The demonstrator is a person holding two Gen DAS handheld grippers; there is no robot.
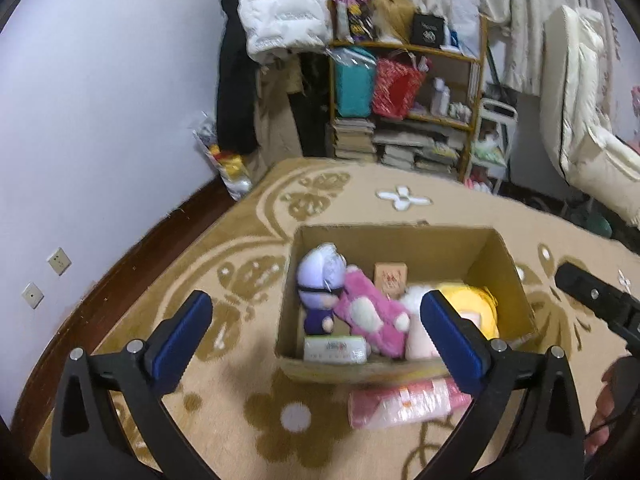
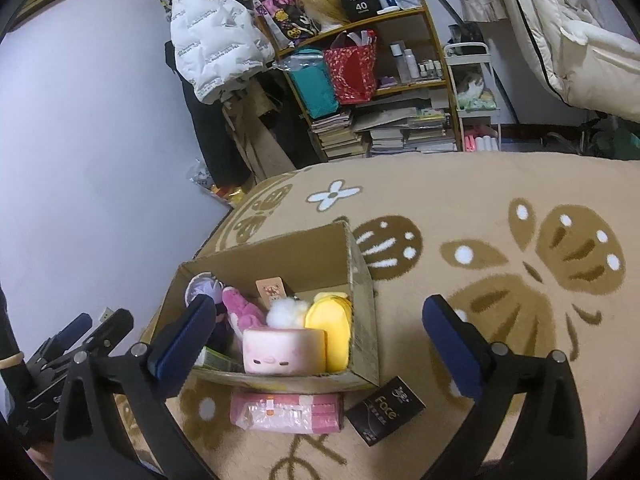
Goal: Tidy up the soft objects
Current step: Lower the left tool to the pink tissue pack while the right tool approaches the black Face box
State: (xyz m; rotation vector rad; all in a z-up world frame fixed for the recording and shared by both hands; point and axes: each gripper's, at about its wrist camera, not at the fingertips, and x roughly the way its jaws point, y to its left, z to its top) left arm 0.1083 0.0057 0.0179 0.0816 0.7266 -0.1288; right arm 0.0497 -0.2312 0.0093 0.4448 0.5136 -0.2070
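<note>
An open cardboard box (image 1: pixel 504 264) stands on the carpet and also shows in the right wrist view (image 2: pixel 362 292). In it lie a purple-haired doll (image 1: pixel 320 280), a pink plush (image 1: pixel 370 316), a yellow plush (image 1: pixel 476 308), a white fluffy ball (image 2: pixel 286 312) and a pink square plush with a face (image 2: pixel 282 350). A pink wrapped pack (image 1: pixel 404 402) lies on the carpet in front of the box, also in the right wrist view (image 2: pixel 286 412). My left gripper (image 1: pixel 316 338) is open and empty above the box's near side. My right gripper (image 2: pixel 318 346) is open and empty, above the box's right front corner.
A black "Face" box (image 2: pixel 386 408) lies on the carpet right of the pink pack. A small tan card box (image 1: pixel 391 278) and a green-white pack (image 1: pixel 335 350) sit in the cardboard box. A cluttered shelf (image 1: pixel 408 100) and a white jacket (image 1: pixel 280 8) stand behind. A wall (image 1: pixel 100 120) is on the left.
</note>
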